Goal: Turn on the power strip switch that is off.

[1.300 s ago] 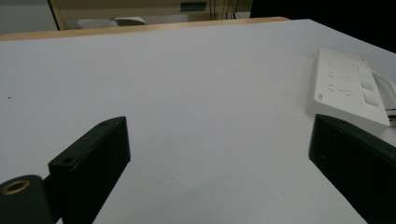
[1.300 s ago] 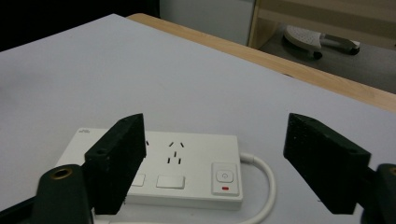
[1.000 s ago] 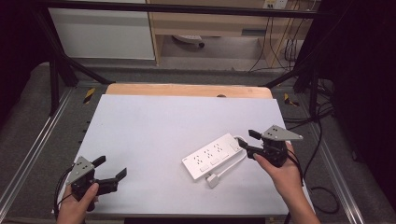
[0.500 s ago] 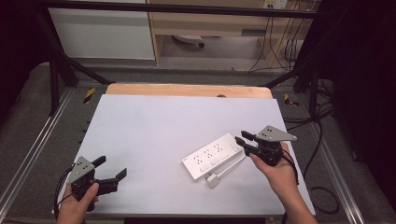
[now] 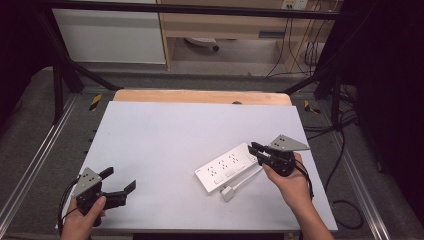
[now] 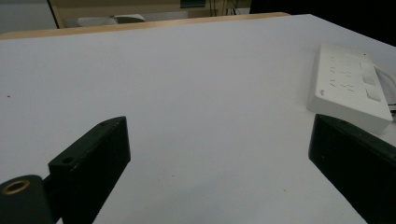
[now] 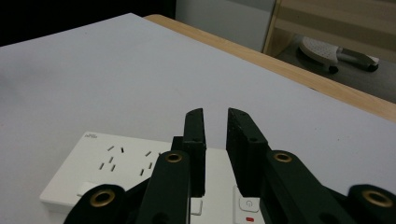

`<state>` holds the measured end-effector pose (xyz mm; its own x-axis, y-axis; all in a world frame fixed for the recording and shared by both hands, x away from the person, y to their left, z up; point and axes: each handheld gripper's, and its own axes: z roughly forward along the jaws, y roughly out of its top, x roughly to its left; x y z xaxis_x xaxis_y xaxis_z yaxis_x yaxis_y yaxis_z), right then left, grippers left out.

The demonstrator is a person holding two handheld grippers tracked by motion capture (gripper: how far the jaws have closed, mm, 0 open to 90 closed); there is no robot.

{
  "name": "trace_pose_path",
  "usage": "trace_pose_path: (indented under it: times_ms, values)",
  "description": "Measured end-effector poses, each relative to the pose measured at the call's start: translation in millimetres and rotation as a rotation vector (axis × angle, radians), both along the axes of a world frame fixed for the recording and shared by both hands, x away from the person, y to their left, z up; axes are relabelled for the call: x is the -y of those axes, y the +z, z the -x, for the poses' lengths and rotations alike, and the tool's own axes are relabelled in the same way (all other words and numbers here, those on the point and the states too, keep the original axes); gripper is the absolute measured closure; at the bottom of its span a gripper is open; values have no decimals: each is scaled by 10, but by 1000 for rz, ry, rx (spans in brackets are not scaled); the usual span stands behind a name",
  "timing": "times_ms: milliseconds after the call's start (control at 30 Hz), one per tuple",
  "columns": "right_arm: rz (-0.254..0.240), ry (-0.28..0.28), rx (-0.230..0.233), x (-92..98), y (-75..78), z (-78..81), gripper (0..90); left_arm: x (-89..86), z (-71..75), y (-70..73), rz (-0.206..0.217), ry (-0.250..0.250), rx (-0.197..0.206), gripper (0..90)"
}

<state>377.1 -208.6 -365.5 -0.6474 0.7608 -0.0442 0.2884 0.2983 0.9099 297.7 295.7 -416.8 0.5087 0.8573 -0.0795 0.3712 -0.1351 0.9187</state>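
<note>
- Pale grey worktop [image 5: 165, 140] with a wooden strip along its far edge; grey floor and a shelf unit lie beyond it.
- White power strip [image 5: 227, 168] lies flat at the worktop's right-hand side, angled, with its white plug [image 5: 228, 193] and cord just beside its near edge.
- Right gripper [image 5: 256, 150] is at the strip's right end, over the switch end as its own view shows; its jaws have just been closing and now stand with a narrow gap, nothing between them.
- Left gripper [image 5: 120, 183] rests near the worktop's front left corner, jaws spread wide and empty, well apart from the strip.
</note>
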Motion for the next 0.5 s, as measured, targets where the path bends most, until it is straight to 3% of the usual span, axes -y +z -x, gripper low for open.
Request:
trace_pose_path:
  times_ms: [500]
  values:
    - [34, 8, -2, -49, -129, -52, 833, -5, 3, 7, -3, 1, 6, 56]
